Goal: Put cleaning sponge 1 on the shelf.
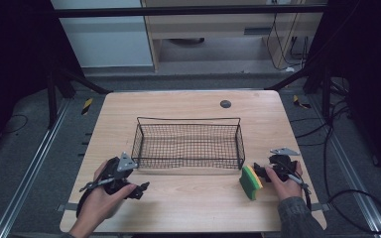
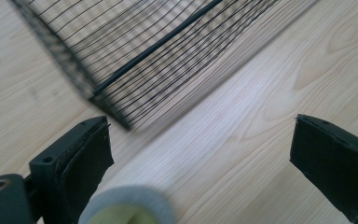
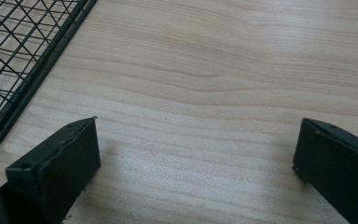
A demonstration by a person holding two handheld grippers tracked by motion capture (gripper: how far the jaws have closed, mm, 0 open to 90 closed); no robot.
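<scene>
Black wire-mesh basket (image 1: 188, 144) centred on light wooden table (image 1: 188, 208). Left gripper (image 2: 200, 154) spread, empty, beside basket corner. Right gripper (image 3: 196, 163) spread over bare wood; green-and-yellow sponge (image 1: 250, 182) upright just beside it, probably staged for loading.

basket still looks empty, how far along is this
Nothing looks done: the wire basket holds nothing. Neither the left gripper nor the right gripper grips anything; both sets of jaws stand open. The green-and-yellow sponge sits outside, by the basket's near right corner.
</scene>
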